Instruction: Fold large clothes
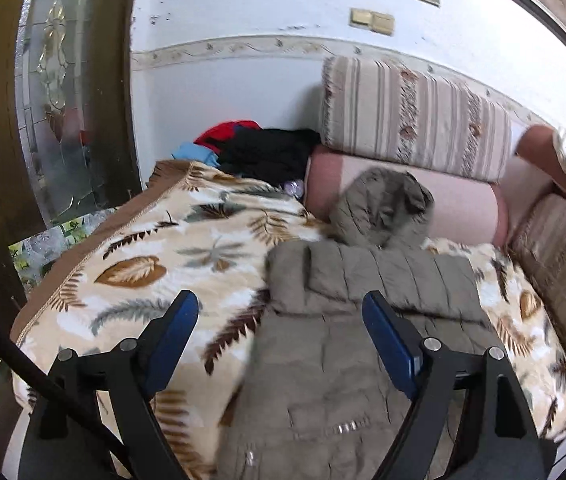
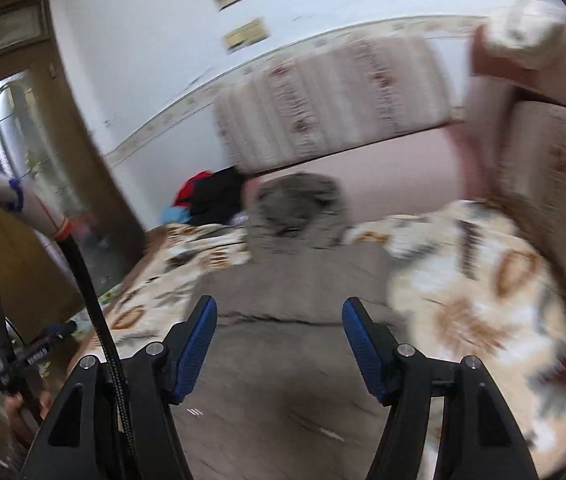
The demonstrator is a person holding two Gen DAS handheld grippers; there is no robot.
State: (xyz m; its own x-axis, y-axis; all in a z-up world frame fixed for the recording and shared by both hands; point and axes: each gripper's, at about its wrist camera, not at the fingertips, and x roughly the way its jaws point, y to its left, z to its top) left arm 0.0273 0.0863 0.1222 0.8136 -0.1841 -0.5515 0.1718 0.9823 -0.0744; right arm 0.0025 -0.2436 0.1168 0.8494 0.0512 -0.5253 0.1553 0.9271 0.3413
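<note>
Both grippers are released and carry nothing. The left gripper [image 1: 279,316] shows its blue pads spread wide above the fabric with no cloth between them; the right gripper [image 2: 279,320] is likewise spread and clear of the garment.

The work item is a grey-brown quilted hooded jacket [image 1: 363,292]. It lies on a leaf-patterned blanket [image 1: 155,256] that covers the sofa seat. In the left wrist view the jacket fills the centre and lower centre of the frame, with its hood [image 1: 383,212] at the upper centre resting against a pink bolster [image 1: 467,208]. A sleeve or side panel appears already turned across the chest, forming a ridge just ahead of the pads.

Step in hand, as judged: position for the next fold.

1. Lower each gripper onto an outer edge of the jacket, not onto the blanket beneath.
2. Pinch the padded layers fully; quilted fabric is bulky and slips from a shallow bite.
3. Lift both sides evenly and carry the hem toward the hood.
4. Keep the zip and pocket hardware at the lower centre from catching on the pads.

The right wrist view is blurred; confirm edge position before closing. A pile of dark and red clothes [image 1: 259,152] sits at the upper left, well apart.
</note>
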